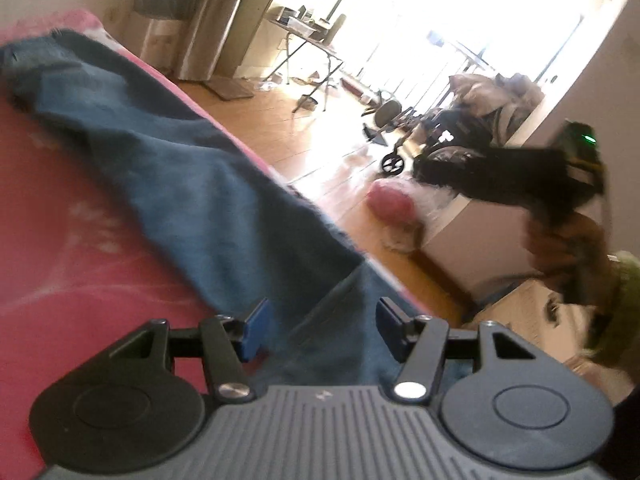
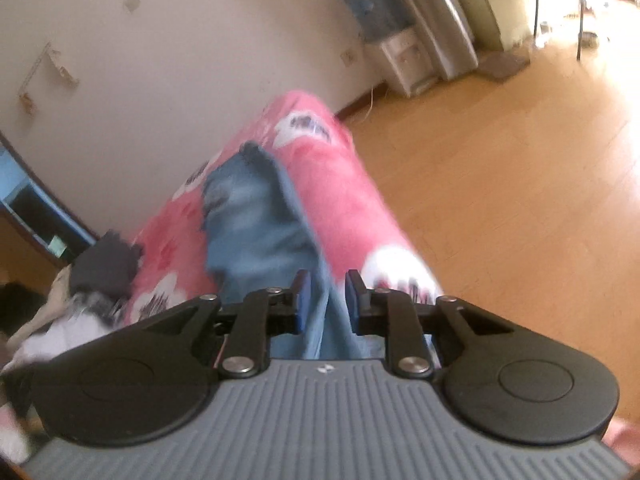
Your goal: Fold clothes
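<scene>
Here, blue jeans (image 1: 168,168) lie stretched out on the pink blanket (image 1: 72,264) covering the bed. Left gripper (image 1: 320,330) hangs over the jeans, fingers spread, gripping nothing. Right gripper (image 2: 325,300) over the jeans too, fingers slightly apart, not pinching cloth.

Both views were motion-blurred. Jeans (image 1: 192,184) ran under left gripper (image 1: 320,330), so near end was hidden; far end too smeared to read. In left view, right gripper (image 1: 448,178) was a dark smear, jaws unreadable, hand (image 1: 560,248) cut by frame edge. Dark pile (image 2: 104,264) beside pink blanket (image 2: 340,200): couldn't tell what. Window area (image 1: 440,20) blown out, details lost.
</scene>
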`<state>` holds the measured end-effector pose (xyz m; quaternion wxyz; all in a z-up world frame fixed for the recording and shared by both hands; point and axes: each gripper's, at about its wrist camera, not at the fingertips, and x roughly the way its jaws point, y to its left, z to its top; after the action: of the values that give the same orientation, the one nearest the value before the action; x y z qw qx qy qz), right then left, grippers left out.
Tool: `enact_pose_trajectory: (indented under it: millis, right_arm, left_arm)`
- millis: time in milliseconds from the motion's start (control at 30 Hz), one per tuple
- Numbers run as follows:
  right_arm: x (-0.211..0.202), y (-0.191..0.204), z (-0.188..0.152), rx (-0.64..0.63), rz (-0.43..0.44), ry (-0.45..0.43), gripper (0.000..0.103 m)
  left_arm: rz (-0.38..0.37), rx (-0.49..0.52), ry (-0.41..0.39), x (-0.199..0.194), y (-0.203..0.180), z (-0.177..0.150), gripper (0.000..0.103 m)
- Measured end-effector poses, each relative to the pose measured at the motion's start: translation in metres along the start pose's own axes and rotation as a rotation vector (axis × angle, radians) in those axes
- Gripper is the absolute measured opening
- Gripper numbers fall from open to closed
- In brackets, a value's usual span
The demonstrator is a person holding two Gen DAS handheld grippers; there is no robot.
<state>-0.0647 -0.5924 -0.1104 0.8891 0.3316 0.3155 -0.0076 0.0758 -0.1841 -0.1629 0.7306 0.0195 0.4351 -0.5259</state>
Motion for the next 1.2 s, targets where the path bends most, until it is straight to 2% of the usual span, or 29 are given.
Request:
enact_pose_trajectory:
  millis: [100,200,333,433,533,600,667,733,767,800,833,900,933,1033,1200]
  right_arm:
    - [-0.009,0.000,-0.033,0.098,0.090,0.081,0.023]
    - [0.008,0.014,-0.065,0.144,0.186,0.187,0.024]
    - [0.051,0.043,-0.101,0.160,0.293,0.353,0.024]
    - [0.069,0.066,-0.116,0.117,0.324,0.428,0.024]
    - [0.072,0.072,-0.124,0.113,0.315,0.458,0.024]
    - [0.070,0.071,-0.128,0.123,0.298,0.462,0.024]
    - [0.062,0.067,-0.131,0.128,0.273,0.449,0.024]
    - [0.053,0.062,-0.131,0.143,0.250,0.424,0.024]
    - [0.047,0.059,-0.132,0.155,0.238,0.407,0.024]
    - [0.041,0.055,-0.132,0.167,0.227,0.389,0.024]
    - [0.036,0.051,-0.133,0.181,0.214,0.373,0.024]
    - [0.027,0.042,-0.136,0.211,0.186,0.341,0.024]
    - [0.022,0.038,-0.138,0.225,0.170,0.326,0.024]
    - [0.007,0.026,-0.142,0.252,0.122,0.290,0.024]
    - [-0.026,0.005,-0.143,0.276,0.047,0.237,0.024]
  left_arm:
    - [0.041,-0.009,0.007,-0.014,0.014,0.005,0.060]
    - [0.010,-0.083,0.036,-0.021,0.031,0.017,0.067]
    - [-0.065,-0.248,0.106,0.002,0.061,0.012,0.067]
    - [-0.077,-0.223,0.159,0.021,0.066,0.001,0.067]
    - [-0.053,-0.133,0.211,0.033,0.056,-0.009,0.064]
    - [-0.016,-0.013,0.224,0.035,0.041,-0.016,0.061]
    - [0.043,0.130,0.239,0.038,0.020,-0.026,0.053]
    - [0.120,0.265,0.249,0.042,0.002,-0.037,0.038]
    - [0.153,0.326,0.249,0.044,-0.006,-0.042,0.036]
    - [0.168,0.371,0.246,0.043,-0.010,-0.046,0.028]
    - [0.182,0.408,0.244,0.042,-0.014,-0.048,0.017]
    - [0.185,0.417,0.250,0.037,-0.018,-0.044,0.006]
    - [0.161,0.390,0.259,0.035,-0.019,-0.039,0.005]
    - [0.005,0.266,0.292,0.031,-0.027,-0.018,0.004]
    - [-0.228,0.284,0.329,0.039,-0.078,0.011,0.004]
